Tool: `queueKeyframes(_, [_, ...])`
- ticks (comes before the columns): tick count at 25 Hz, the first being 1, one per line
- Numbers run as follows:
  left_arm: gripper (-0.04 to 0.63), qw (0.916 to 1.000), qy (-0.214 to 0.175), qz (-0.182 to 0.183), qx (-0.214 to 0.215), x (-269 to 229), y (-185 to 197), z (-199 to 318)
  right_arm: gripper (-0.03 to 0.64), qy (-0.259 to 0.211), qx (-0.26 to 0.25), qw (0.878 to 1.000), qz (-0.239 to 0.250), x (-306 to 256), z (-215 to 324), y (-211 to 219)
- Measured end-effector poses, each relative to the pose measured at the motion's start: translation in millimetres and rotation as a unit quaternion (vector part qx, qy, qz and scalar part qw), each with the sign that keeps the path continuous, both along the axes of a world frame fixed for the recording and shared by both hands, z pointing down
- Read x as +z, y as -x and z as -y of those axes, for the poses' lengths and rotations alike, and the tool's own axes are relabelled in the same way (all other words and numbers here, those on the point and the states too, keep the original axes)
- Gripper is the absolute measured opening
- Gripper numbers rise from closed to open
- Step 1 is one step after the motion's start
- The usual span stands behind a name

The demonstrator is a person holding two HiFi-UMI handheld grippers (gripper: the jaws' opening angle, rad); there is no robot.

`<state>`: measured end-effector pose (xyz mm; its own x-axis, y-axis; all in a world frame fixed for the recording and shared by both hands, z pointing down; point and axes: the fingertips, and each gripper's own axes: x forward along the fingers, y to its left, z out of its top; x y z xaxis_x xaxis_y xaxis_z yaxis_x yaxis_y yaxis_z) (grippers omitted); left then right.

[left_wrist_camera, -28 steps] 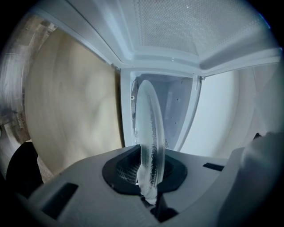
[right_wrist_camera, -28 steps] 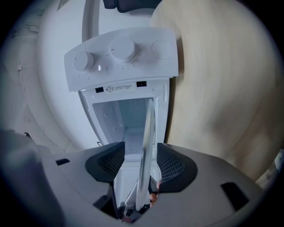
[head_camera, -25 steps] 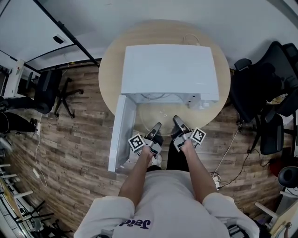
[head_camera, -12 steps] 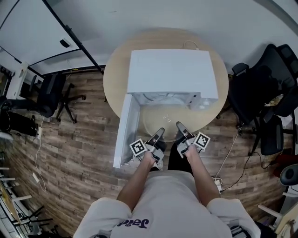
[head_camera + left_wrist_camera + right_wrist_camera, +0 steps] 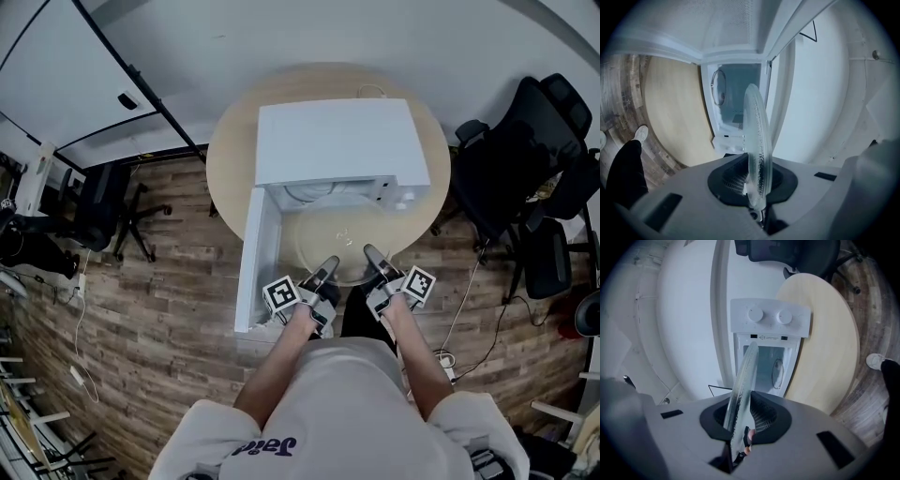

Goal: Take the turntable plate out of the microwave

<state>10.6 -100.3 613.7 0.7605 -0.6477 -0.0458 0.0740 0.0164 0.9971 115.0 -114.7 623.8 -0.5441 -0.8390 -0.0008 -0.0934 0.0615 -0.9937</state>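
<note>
The clear glass turntable plate (image 5: 343, 246) hangs level in front of the white microwave (image 5: 337, 141), outside its open cavity (image 5: 323, 195). My left gripper (image 5: 327, 270) is shut on the plate's near left rim. My right gripper (image 5: 373, 255) is shut on the near right rim. In the left gripper view the plate (image 5: 757, 140) stands edge-on, pinched between the dark pads of the left gripper (image 5: 757, 204). The right gripper view has the plate (image 5: 743, 385) edge-on too, clamped in the right gripper (image 5: 738, 446), with the microwave's two-knob panel (image 5: 769, 317) beyond.
The microwave door (image 5: 255, 258) stands open to the left, beside my left gripper. The microwave sits on a round wooden table (image 5: 225, 159). Black office chairs (image 5: 525, 178) stand at the right and another chair (image 5: 103, 197) at the left, on a wood floor with cables.
Both grippers have drawn back toward the person with the plate. The plate has come further out of the microwave cavity.
</note>
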Motion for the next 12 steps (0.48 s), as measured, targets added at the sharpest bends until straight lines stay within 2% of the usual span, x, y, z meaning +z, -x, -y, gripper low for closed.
queueKeyframes(6, [0.031,0.9996,-0.026,-0.005,0.013,-35,-4,2,0.049,-0.028,0.005,1.0,-0.008,-36,0,-3])
queueKeyframes(12, [0.032,0.9989,-0.044,-0.012,0.008,-67,-2,6,0.052,-0.052,-0.003,0.998,-0.018,-68,6,0])
